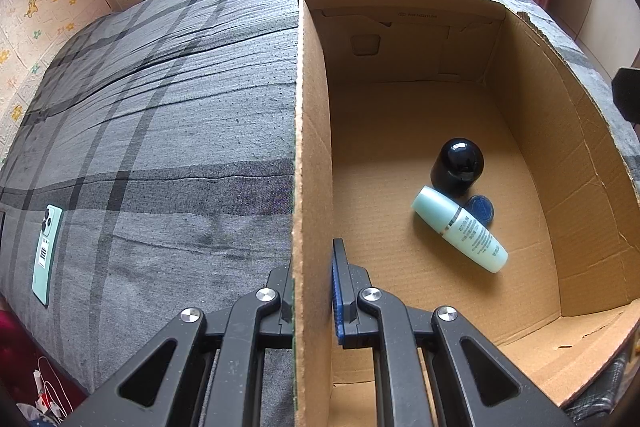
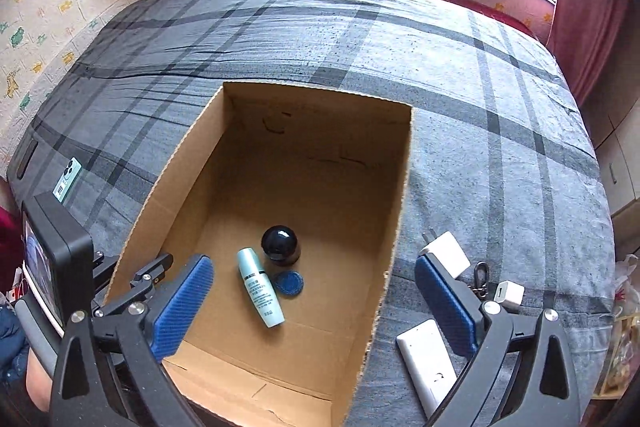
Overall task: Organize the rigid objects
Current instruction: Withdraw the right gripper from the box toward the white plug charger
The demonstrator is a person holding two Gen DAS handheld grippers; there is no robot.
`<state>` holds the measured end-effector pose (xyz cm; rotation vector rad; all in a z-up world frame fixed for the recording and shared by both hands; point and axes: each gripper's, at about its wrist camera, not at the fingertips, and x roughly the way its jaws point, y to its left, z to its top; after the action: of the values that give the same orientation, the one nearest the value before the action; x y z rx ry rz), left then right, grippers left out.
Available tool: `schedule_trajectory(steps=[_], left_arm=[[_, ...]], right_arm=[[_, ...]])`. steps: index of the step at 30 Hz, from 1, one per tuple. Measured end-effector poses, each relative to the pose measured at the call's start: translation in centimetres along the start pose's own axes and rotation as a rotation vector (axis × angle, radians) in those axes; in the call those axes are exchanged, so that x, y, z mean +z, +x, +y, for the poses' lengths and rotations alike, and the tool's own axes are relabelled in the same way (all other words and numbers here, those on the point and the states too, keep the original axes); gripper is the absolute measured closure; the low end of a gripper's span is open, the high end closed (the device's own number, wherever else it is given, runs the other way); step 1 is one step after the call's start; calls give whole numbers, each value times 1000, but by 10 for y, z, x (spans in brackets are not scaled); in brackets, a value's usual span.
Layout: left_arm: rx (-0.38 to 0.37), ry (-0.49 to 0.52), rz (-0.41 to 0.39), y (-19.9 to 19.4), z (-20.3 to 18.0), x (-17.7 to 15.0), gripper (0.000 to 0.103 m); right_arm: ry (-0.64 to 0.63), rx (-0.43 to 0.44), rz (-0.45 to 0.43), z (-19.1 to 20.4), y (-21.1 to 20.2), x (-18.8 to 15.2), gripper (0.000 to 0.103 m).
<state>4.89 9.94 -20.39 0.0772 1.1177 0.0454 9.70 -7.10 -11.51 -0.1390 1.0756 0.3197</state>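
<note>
Beside box (image 2: 400, 187): chargers (image 2: 448, 253) | left fingers (image 1: 312, 291) pinching wall | right fingers (image 2: 188, 303) spread

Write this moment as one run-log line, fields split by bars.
left hand-held gripper: shut on box wall | right hand-held gripper: open, empty, above box | in box: bottle, jar, lid

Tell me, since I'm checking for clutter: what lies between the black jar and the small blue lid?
Nothing in the right wrist view: black jar and blue lid sit nearly touching, the pale bottle beside them.
</note>
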Motion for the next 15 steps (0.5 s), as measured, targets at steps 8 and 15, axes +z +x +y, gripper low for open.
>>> schedule_trajectory(steps=[8,15], left_arm=[[1,1,1,-1,-1,0,91],[-1,-1,3,-1,-1,0,91]], right_arm=[[80,-93,-25,-49,-13,-3,0],[184,-126,-37,-100,-15,-13,0]])
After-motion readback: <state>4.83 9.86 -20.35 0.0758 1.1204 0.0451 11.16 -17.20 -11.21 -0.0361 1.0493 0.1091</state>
